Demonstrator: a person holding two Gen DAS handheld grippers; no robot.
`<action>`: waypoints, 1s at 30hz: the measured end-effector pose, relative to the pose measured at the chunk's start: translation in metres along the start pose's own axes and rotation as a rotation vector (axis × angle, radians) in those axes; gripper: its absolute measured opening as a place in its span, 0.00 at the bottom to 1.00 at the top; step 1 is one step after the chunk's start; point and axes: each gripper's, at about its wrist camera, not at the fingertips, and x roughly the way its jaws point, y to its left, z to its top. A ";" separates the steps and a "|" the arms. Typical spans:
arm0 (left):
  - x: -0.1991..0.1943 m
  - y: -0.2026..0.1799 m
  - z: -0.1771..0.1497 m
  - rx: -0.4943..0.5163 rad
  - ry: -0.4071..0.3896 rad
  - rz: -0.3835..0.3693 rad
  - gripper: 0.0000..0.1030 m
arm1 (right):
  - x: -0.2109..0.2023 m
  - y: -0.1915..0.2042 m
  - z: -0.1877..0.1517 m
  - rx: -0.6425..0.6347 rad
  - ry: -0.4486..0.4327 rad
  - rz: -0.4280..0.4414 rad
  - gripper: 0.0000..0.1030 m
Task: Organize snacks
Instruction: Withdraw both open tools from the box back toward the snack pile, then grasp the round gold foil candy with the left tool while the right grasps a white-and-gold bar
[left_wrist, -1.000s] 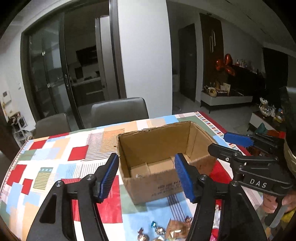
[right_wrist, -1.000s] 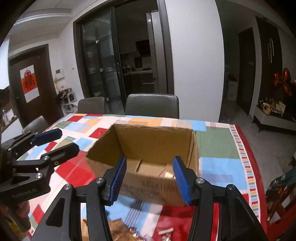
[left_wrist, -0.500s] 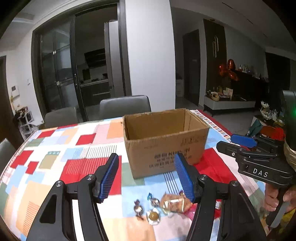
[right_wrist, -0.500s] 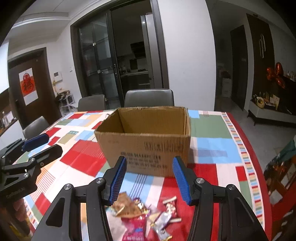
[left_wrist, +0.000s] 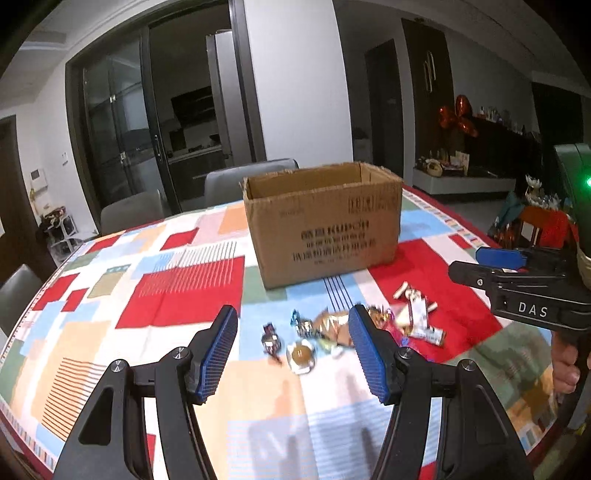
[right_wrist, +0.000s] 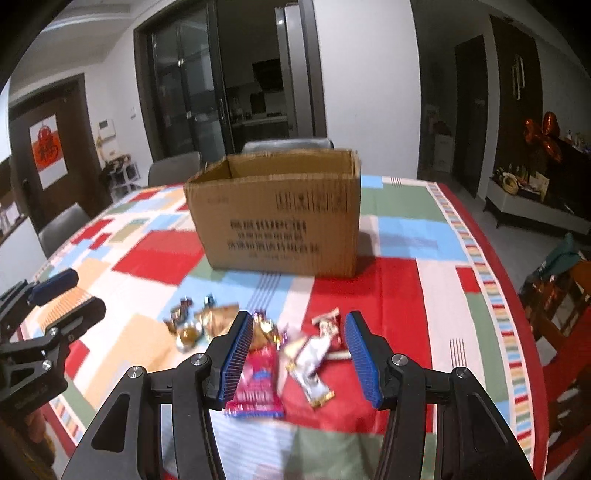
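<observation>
One open cardboard box (right_wrist: 277, 218) stands on the patchwork tablecloth (right_wrist: 406, 295); from this low angle its contents are hidden. In front of it lies one loose cluster of wrapped snacks (right_wrist: 280, 343), roughly eight or nine pieces, blurred: a pink packet (right_wrist: 258, 384), a silver bar (right_wrist: 312, 365), a round gold candy (left_wrist: 301, 354), small twisted sweets. Two grippers hover above them: the left gripper (left_wrist: 291, 349) and right gripper (right_wrist: 299, 350) both stand half apart, holding nothing.

An open cardboard box (left_wrist: 323, 225) stands on the patchwork tablecloth (left_wrist: 177, 291). Wrapped snacks (left_wrist: 347, 326) lie scattered just before the box. The left gripper (left_wrist: 291, 349) hovers empty, jaws apart, nearer than the snacks.
</observation>
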 end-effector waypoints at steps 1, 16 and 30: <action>0.001 -0.001 -0.003 -0.001 0.007 -0.003 0.60 | 0.001 -0.001 -0.004 0.000 0.008 -0.001 0.51; 0.041 -0.010 -0.034 0.050 0.076 -0.015 0.42 | 0.031 -0.008 -0.042 -0.029 0.124 -0.038 0.51; 0.100 -0.007 -0.041 0.054 0.179 -0.036 0.33 | 0.075 -0.007 -0.049 -0.055 0.225 -0.004 0.51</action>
